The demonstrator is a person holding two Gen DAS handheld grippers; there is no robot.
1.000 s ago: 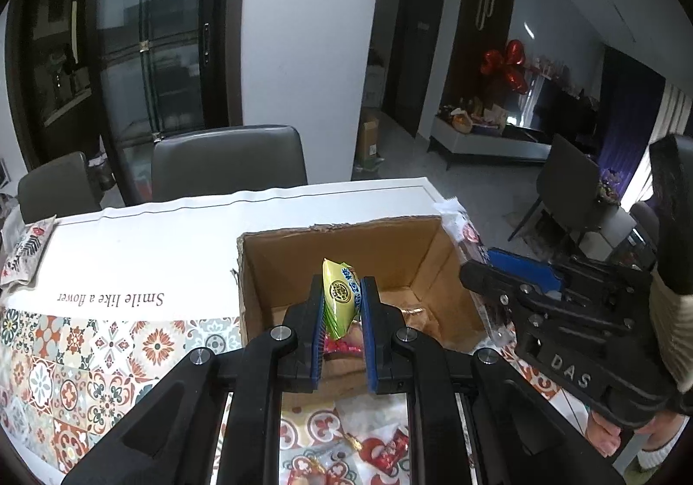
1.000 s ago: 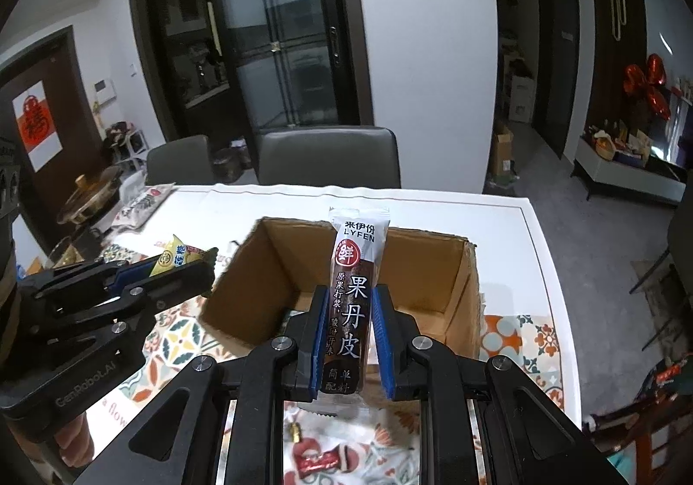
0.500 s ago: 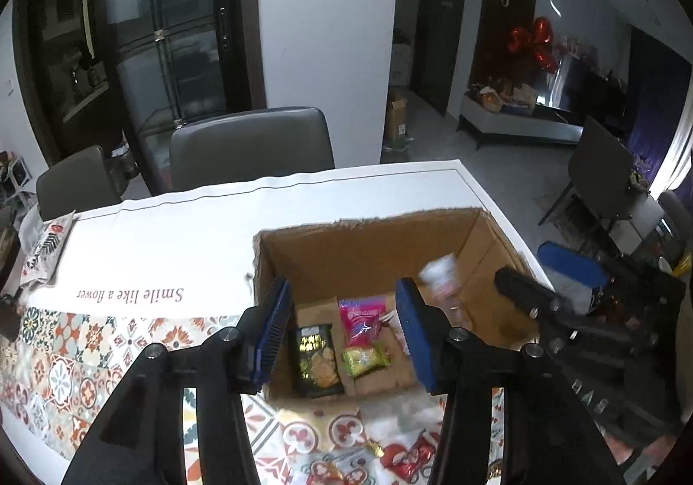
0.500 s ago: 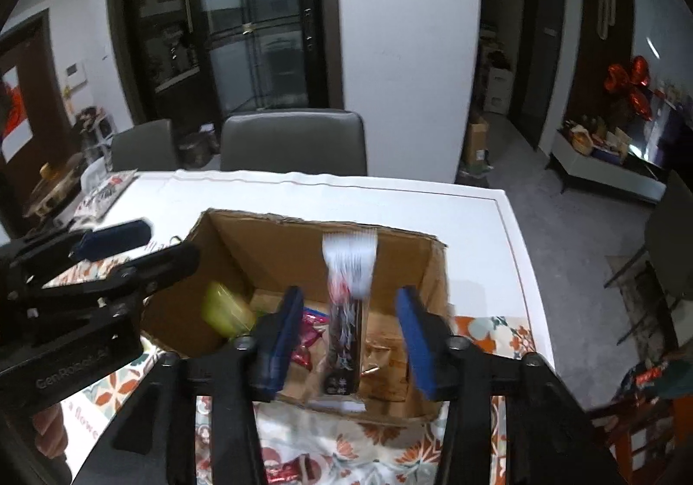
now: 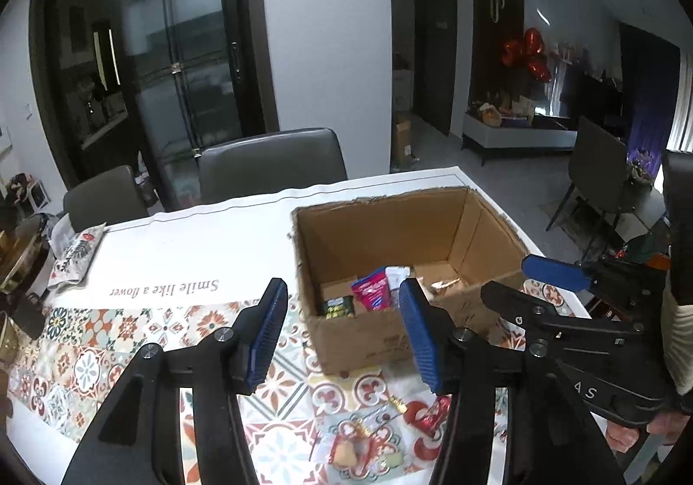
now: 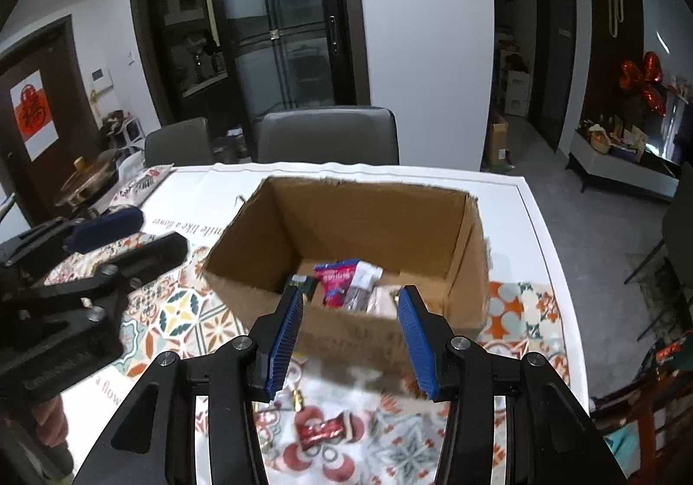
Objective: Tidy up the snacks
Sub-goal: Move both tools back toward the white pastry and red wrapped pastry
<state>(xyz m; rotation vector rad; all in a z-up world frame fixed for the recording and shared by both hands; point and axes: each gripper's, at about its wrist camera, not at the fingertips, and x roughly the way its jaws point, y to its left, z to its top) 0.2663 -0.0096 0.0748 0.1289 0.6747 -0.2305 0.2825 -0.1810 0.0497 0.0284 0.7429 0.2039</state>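
An open cardboard box (image 5: 381,234) (image 6: 368,221) stands on the patterned tablecloth. Inside lie a pink pack (image 5: 372,290) (image 6: 335,277), a dark green pack (image 5: 338,306) and a long dark stick pack with a white end (image 6: 361,286). My left gripper (image 5: 342,290) hangs before the box's near left corner, its jaws opening with nothing between them. Before the near wall, my right gripper (image 6: 351,294) is open and empty. Loose wrapped sweets, one of them red (image 6: 325,431) (image 5: 433,413), lie on the cloth below both grippers.
A patterned snack pouch (image 5: 76,253) lies at the table's far left, near a metal pot (image 6: 86,182). Grey chairs (image 5: 273,164) stand behind the table. The table's right edge (image 6: 545,234) runs close past the box.
Both grippers opened and let go: the yellow-green packet and the long dark stick pack dropped into the box. Both grippers then drew back from above the box toward its near side.
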